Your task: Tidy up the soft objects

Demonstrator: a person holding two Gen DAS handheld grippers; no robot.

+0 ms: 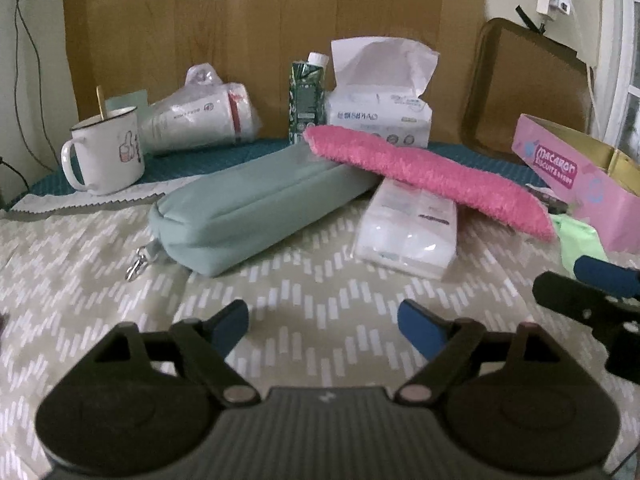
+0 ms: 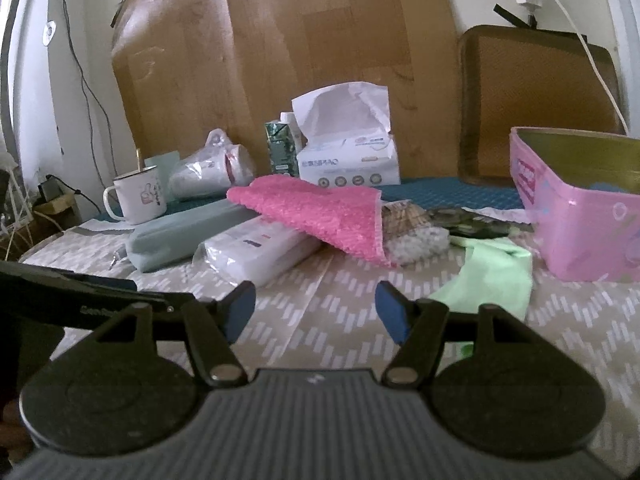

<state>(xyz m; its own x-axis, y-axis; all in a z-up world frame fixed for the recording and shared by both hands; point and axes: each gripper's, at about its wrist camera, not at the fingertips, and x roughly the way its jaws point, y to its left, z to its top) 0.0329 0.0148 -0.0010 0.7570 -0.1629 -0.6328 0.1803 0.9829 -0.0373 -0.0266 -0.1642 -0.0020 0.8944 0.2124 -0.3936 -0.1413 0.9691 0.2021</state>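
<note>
Lying across the middle of the table, the fluffy pink cloth (image 1: 428,178) is folded flat, its shaggy pile bright against the pale things under it. One end rests on the sage-green zip pouch (image 1: 256,208), the middle on a clear plastic-wrapped white packet (image 1: 406,232); in the right wrist view its near edge also covers a speckled white bundle (image 2: 416,242). A light green cloth (image 2: 492,276) lies flat beside that, reaching toward the pink macaron biscuit box (image 2: 580,216).

Bare zigzag-patterned tablecloth (image 1: 320,308) stretches from the pouch and packet to both grippers, leaving open room in front. The back edge is crowded: an enamel mug (image 1: 106,152) with a spoon in it, a bagged stack of paper cups (image 1: 200,120) on its side, a green carton (image 1: 306,100) and a tissue pack (image 1: 380,114) with a sheet standing up.

The biscuit box stands open at the right; something blue shows low inside, too little to name.

The left gripper (image 1: 322,326) hovers over bare cloth, jaws apart with nothing between them. The right gripper (image 2: 316,312) is likewise spread and empty.
</note>
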